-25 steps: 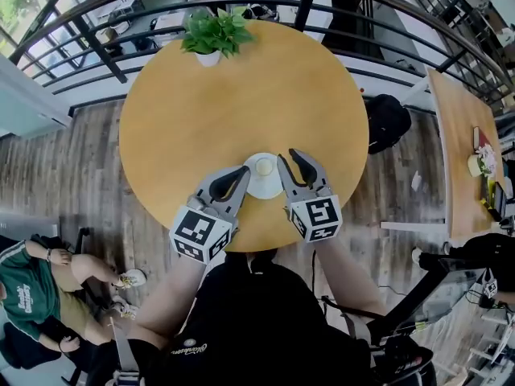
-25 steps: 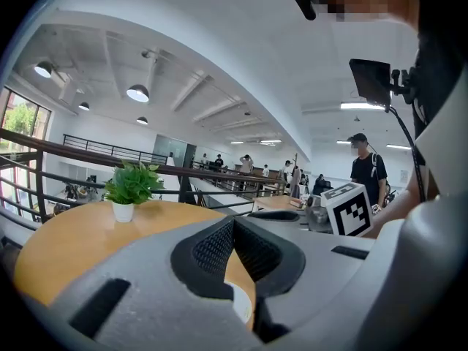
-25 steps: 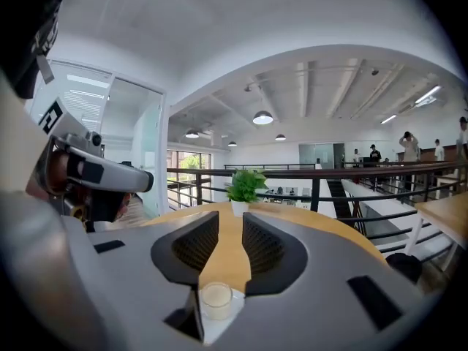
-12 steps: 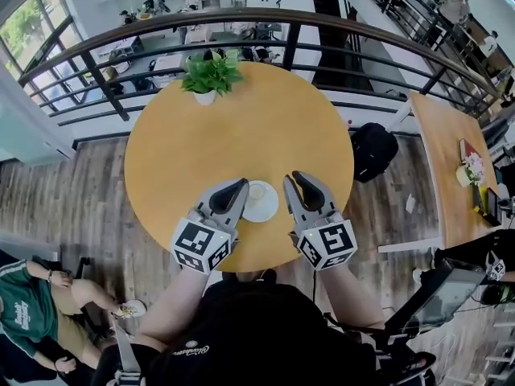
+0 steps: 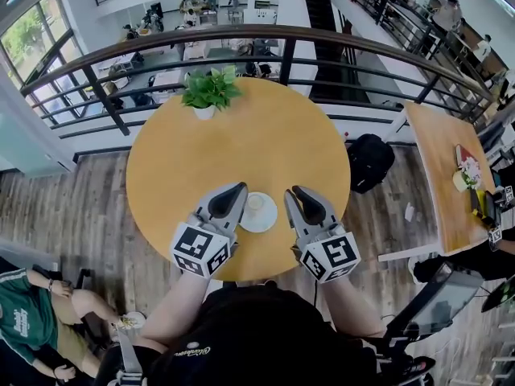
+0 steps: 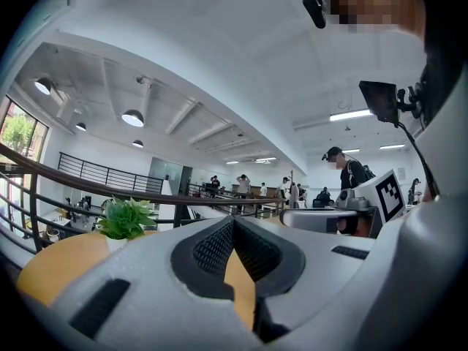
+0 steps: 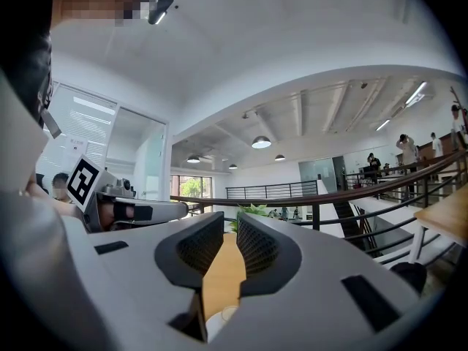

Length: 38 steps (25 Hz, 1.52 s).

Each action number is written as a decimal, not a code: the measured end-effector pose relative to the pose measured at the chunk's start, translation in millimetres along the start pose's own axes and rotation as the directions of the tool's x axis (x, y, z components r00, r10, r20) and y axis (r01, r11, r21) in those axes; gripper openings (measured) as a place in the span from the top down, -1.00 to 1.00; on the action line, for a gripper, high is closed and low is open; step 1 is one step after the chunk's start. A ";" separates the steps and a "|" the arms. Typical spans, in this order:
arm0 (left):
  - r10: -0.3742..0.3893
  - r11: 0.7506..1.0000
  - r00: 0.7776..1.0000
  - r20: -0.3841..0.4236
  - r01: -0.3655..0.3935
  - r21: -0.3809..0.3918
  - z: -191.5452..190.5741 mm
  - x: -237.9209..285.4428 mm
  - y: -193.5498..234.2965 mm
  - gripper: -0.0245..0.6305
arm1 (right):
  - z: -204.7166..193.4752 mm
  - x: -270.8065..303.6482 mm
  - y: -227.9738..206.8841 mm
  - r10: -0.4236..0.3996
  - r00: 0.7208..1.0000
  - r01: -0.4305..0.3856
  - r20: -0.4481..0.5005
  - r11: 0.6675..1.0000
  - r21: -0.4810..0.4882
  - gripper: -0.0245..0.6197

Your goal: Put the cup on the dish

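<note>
A white cup stands on a white dish near the front edge of the round wooden table. My left gripper hangs just left of the dish, shut, its pads touching at the tips with nothing between them. My right gripper hangs just right of the dish. Its jaws have just been closing and now stand almost together, holding nothing. In the right gripper view a sliver of the dish shows low between the jaws. Neither gripper touches the cup or the dish.
A potted green plant stands at the table's far edge. A black railing curves behind the table. A black bag lies on the floor to the right, near a second wooden table. A person sits at lower left.
Both grippers have risen and drawn back from the cup and dish toward the table's front edge. The right jaws have narrowed. The cup stays on the dish.
</note>
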<state>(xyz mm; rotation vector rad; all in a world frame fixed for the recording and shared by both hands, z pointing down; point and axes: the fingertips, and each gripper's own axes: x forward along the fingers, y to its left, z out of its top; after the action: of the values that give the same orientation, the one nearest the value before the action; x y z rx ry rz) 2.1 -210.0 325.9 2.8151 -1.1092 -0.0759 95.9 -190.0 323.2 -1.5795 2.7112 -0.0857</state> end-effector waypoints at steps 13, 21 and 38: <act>-0.016 1.000 1.000 -0.019 0.016 -0.002 -5.8 -6.7 -3.0 0.95 | -7.2 -1.1 13.8 0.018 1.000 -0.018 -0.021 1.000 0.015 0.76; -0.023 1.000 0.999 -0.033 0.023 -0.001 -9.4 -10.6 -1.5 0.95 | -10.9 1.2 19.2 0.020 0.999 -0.020 -0.036 1.000 0.017 0.78; -0.049 0.999 0.998 -0.036 0.049 0.004 -13.3 -7.1 0.2 0.95 | -14.3 4.0 22.5 0.024 0.998 -0.024 -0.050 1.000 0.005 0.82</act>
<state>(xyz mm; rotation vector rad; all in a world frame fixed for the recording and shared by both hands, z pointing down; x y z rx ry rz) -2.0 -204.2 339.1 2.8369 -1.0341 -0.0261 74.0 -181.8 336.5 -1.5645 2.7643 -0.1328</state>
